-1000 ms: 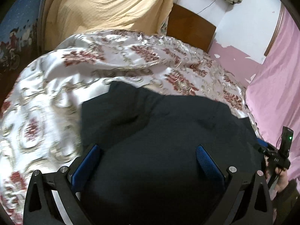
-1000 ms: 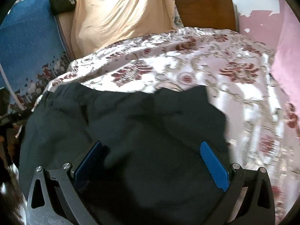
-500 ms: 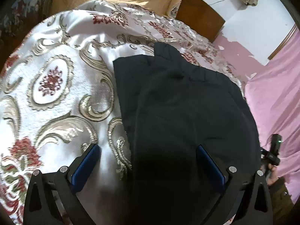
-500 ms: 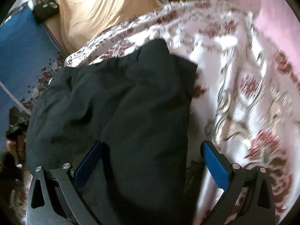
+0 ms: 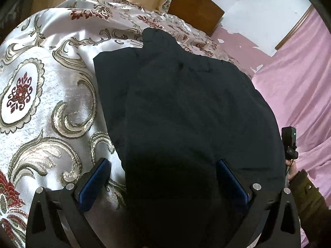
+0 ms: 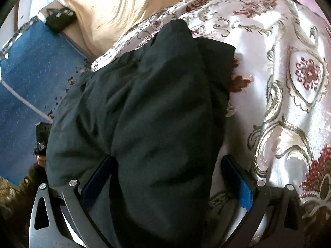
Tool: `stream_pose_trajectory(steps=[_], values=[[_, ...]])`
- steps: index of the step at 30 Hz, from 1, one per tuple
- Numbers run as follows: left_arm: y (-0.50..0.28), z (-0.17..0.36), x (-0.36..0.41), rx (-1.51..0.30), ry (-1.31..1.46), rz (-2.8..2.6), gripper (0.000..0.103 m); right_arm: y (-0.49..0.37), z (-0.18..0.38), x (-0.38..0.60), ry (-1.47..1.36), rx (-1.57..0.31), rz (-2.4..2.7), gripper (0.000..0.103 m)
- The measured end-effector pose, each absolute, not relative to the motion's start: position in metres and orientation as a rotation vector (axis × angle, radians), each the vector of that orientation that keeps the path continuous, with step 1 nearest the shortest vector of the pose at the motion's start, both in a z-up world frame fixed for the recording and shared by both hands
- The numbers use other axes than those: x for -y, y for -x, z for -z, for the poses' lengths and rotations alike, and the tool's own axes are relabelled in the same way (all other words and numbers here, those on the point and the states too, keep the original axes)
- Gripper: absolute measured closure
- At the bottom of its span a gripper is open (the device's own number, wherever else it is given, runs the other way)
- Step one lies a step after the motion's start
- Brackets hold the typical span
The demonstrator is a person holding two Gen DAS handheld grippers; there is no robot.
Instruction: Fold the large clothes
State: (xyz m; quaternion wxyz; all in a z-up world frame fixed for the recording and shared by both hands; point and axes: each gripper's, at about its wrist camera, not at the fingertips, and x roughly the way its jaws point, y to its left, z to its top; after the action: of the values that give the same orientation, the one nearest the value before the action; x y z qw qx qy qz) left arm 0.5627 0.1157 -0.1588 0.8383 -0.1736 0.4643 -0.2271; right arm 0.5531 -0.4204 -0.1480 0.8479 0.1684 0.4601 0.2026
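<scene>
A dark garment (image 5: pixel 186 113) lies on the bed, spread over a patterned bedspread (image 5: pixel 41 95) of silver scrolls and red medallions. It sits folded in layers, with a narrow piece poking out at its far end toward the headboard (image 5: pixel 194 8).

The left gripper (image 5: pixel 163 177) hangs over the near end of the garment with its jaws spread wide. Its left blue pad (image 5: pixel 94 183) is over bare bedspread just beside the cloth's edge; the right pad is over the dark cloth. Cloth passes between the fingers, but nothing is pinched.

The right gripper (image 6: pixel 171 175) is likewise wide open above the near end of the garment (image 6: pixel 149 107). The cloth bulges up between its fingers, and the left pad (image 6: pixel 99 177) is partly hidden behind a fold, so whether it touches the cloth is hard to say. The right pad is over bedspread (image 6: pixel 289 82) beside the garment's edge.

A beige cloth (image 6: pixel 115 6) is draped at the head of the bed. A pink sheet (image 5: pixel 300 78) lies along one side, a blue fabric (image 6: pixel 26 76) along the other. In the left view a hand (image 5: pixel 290 170) in an olive sleeve holds the other tool at the frame's right edge.
</scene>
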Motion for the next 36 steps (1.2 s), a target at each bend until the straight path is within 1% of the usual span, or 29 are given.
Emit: stream_pose_trajectory(steps=[4, 10, 12, 13, 16, 25, 27, 29, 30, 31, 32, 33, 34, 35, 36], values=[[-0.569, 0.161, -0.118, -1.019, 0.358, 0.515, 0.000, -0.559, 0.135, 0.395, -0.177, -0.951, -0.448, 0.001], [-0.588, 0.163, -0.112, -1.104, 0.308, 0.624, 0.000, -0.586, 0.133, 0.384, -0.131, -1.006, -0.494, 0.001], [-0.591, 0.164, -0.110, -1.110, 0.298, 0.631, 0.000, -0.593, 0.138, 0.390, -0.167, -1.029, -0.521, 0.001], [-0.591, 0.164, -0.108, -1.110, 0.293, 0.632, 0.000, -0.599, 0.145, 0.395, -0.245, -1.052, -0.539, 0.001], [-0.584, 0.163, -0.107, -1.107, 0.284, 0.645, 0.000, -0.595, 0.158, 0.410, -0.404, -1.021, -0.583, 0.001], [-0.583, 0.161, -0.088, -1.113, 0.269, 0.693, 0.000, -0.595, 0.159, 0.399, -0.452, -1.030, -0.586, 0.001], [-0.580, 0.160, -0.087, -1.104, 0.266, 0.672, 0.007, -0.591, 0.157, 0.393, -0.448, -1.039, -0.557, 0.001], [-0.576, 0.158, -0.087, -1.091, 0.287, 0.646, 0.020, -0.581, 0.152, 0.392, -0.452, -1.050, -0.530, 0.005], [-0.574, 0.156, -0.087, -1.083, 0.301, 0.634, 0.024, -0.577, 0.150, 0.391, -0.453, -1.055, -0.516, 0.010], [-0.572, 0.154, -0.087, -1.075, 0.309, 0.622, 0.032, -0.574, 0.147, 0.389, -0.455, -1.053, -0.504, 0.016], [-0.569, 0.152, -0.087, -1.070, 0.312, 0.614, 0.038, -0.570, 0.144, 0.387, -0.455, -1.046, -0.494, 0.018], [-0.566, 0.149, -0.087, -1.066, 0.311, 0.599, 0.042, -0.567, 0.141, 0.384, -0.452, -1.043, -0.485, 0.025], [-0.564, 0.147, -0.085, -1.064, 0.317, 0.589, 0.050, -0.564, 0.138, 0.385, -0.444, -1.034, -0.475, 0.034], [-0.564, 0.145, -0.086, -1.065, 0.324, 0.582, 0.057, -0.559, 0.136, 0.383, -0.434, -1.023, -0.464, 0.038], [-0.564, 0.141, -0.087, -1.067, 0.335, 0.568, 0.060, -0.557, 0.132, 0.382, -0.431, -1.016, -0.451, 0.045]])
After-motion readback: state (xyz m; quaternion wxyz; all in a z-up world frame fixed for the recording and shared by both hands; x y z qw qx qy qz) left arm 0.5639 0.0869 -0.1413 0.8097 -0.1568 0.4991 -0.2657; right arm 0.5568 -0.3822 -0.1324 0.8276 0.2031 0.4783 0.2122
